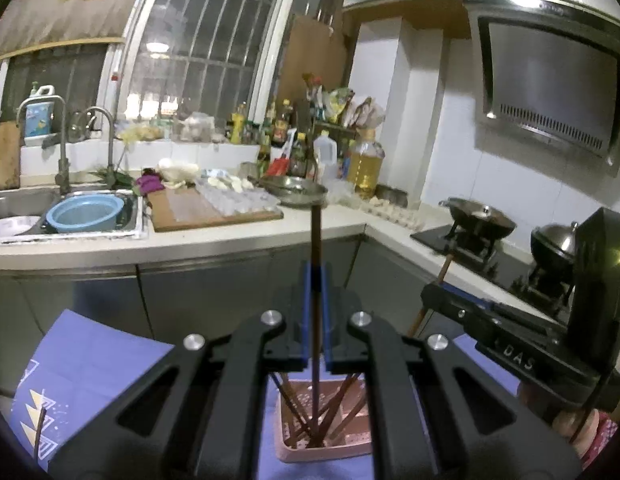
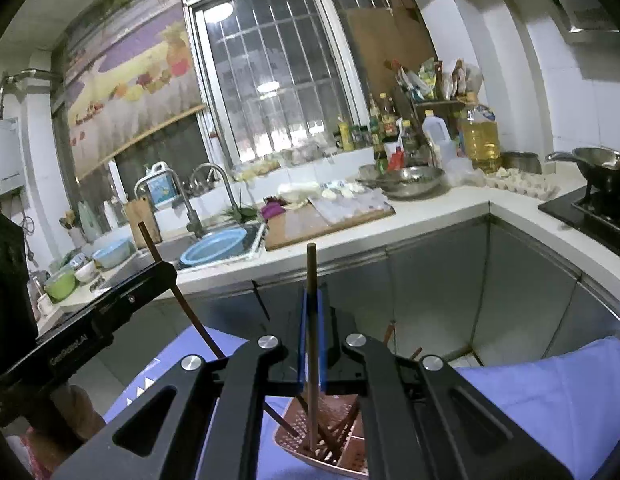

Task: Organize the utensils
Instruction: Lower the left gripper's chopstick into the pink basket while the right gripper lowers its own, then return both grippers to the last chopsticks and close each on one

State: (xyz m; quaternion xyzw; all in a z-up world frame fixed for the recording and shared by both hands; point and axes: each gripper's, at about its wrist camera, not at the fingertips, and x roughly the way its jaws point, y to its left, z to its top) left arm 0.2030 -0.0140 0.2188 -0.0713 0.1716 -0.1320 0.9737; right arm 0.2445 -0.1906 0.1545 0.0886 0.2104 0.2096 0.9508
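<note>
My left gripper [image 1: 316,280] is shut on a dark brown chopstick [image 1: 316,236] that stands upright between the blue pads. Its lower end shows over the pink perforated holder [image 1: 350,446], which has several chopsticks leaning in it. My right gripper [image 2: 312,304] is likewise shut on a brown chopstick [image 2: 311,268] above the same pink holder [image 2: 352,460]. Each gripper appears in the other's view: the right gripper [image 1: 430,296] with its chopstick [image 1: 444,272], and the left gripper [image 2: 166,276] with its slanted chopstick [image 2: 150,244]. The holder stands on a purple-blue cloth [image 1: 102,360].
A single chopstick [image 1: 40,432] lies on the cloth at the left. Behind runs an L-shaped counter [image 1: 238,236] with a sink, a blue basin [image 1: 86,212], a cutting board [image 1: 198,210], a metal bowl [image 1: 296,190], bottles and a stove with a wok [image 1: 480,216].
</note>
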